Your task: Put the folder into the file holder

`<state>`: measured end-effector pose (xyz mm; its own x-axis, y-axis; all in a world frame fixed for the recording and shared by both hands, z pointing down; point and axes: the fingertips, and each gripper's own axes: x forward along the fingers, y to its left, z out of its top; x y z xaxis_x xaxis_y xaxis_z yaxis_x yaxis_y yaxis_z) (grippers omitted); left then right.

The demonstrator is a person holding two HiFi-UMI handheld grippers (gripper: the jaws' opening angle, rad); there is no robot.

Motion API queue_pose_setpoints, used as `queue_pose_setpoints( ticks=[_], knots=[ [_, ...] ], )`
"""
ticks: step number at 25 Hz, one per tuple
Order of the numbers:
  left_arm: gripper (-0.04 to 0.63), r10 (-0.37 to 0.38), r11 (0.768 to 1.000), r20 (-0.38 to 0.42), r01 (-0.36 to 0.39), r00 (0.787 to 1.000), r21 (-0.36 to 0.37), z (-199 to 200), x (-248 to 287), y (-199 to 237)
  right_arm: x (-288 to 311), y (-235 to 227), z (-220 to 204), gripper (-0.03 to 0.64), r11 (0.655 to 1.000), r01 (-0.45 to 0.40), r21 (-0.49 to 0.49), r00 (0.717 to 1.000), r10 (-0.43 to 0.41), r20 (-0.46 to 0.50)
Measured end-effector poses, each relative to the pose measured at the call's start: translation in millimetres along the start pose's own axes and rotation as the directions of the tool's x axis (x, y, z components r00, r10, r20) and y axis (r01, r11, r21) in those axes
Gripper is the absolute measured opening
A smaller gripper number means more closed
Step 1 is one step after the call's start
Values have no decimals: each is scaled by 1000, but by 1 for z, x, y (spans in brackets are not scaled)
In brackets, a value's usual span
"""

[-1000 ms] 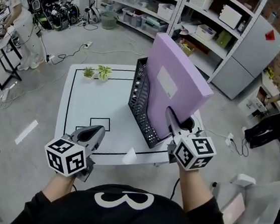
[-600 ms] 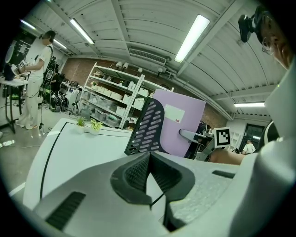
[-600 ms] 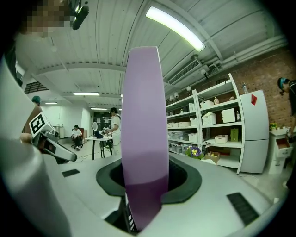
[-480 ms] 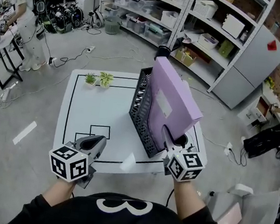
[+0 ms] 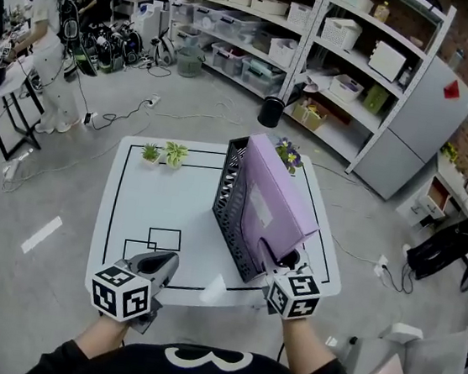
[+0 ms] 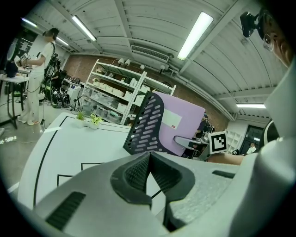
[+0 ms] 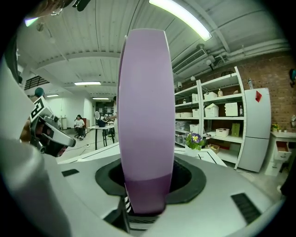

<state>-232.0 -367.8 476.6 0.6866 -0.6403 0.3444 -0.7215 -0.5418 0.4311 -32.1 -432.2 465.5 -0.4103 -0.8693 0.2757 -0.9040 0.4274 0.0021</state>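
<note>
A thick lilac folder (image 5: 270, 203) stands on edge, leaning right, inside the black perforated file holder (image 5: 232, 186) on the white table (image 5: 148, 197). My right gripper (image 5: 270, 254) is at the folder's near lower corner. The folder's spine (image 7: 145, 115) fills the gap between its jaws, which are opening. My left gripper (image 5: 161, 259) hovers shut and empty over the table's near left edge, apart from the holder. In the left gripper view the holder (image 6: 145, 127) and folder (image 6: 178, 125) stand ahead to the right.
Two small green plants (image 5: 162, 151) sit at the table's far left, and a purple flower pot (image 5: 287, 155) stands behind the holder. A white paper scrap (image 5: 215, 288) lies at the near edge. Shelving (image 5: 321, 32) and a person (image 5: 43, 48) stand beyond the table.
The folder has come down from a raised tilt into the file holder. My right gripper lowered with it. The left gripper has hardly moved.
</note>
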Motion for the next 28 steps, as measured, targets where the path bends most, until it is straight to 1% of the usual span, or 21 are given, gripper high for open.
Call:
queue_pose_setpoints(
  ticks=[5,6,9,11,14,16,19,21,22,23,26,27,28],
  knots=[
    [5,25,1000,-2,-25,1000,-6,-2,-8,-13,-2,-2,2,184,1000,-4,-15,1000,3,-17],
    [5,29,1000,-3,-29,1000,-9,-4,-10,-16,-4,-2,2,198,1000,-5,-14,1000,4,-22],
    [5,43,999,3,-43,999,-23,-8,-17,-24,-15,-1,2,272,1000,-7,6,1000,8,-27],
    [5,42,999,12,-42,999,-28,-9,-21,-33,-30,-1,7,297,1000,-5,27,1000,5,-8],
    [6,27,999,23,-27,999,-20,-10,-26,-51,-58,2,13,297,998,-29,58,999,27,24],
    [5,15,1000,34,-14,999,-9,-7,-28,-66,-77,7,13,296,995,-60,80,998,58,24],
    [5,-14,1000,45,14,999,8,-7,-32,-93,-110,13,15,294,990,-79,114,997,77,26],
    [6,-38,999,50,37,998,19,-8,-36,-114,-135,25,19,289,982,-123,141,992,117,50],
    [5,-51,998,52,50,997,24,-9,-38,-124,-148,32,21,270,976,-153,154,987,145,65],
    [5,-64,998,56,63,996,29,-10,-40,-134,-161,39,22,226,969,-183,163,982,172,82],
    [5,-115,992,71,112,991,56,-15,-49,-169,-198,57,26,60,951,-245,189,965,221,141],
    [5,-135,989,77,130,988,66,-17,-53,-181,-210,62,28,17,945,-261,198,959,231,163],
    [6,-154,986,83,148,984,75,-18,-57,-192,-221,67,29,13,938,-280,203,952,244,183]
  ],
)
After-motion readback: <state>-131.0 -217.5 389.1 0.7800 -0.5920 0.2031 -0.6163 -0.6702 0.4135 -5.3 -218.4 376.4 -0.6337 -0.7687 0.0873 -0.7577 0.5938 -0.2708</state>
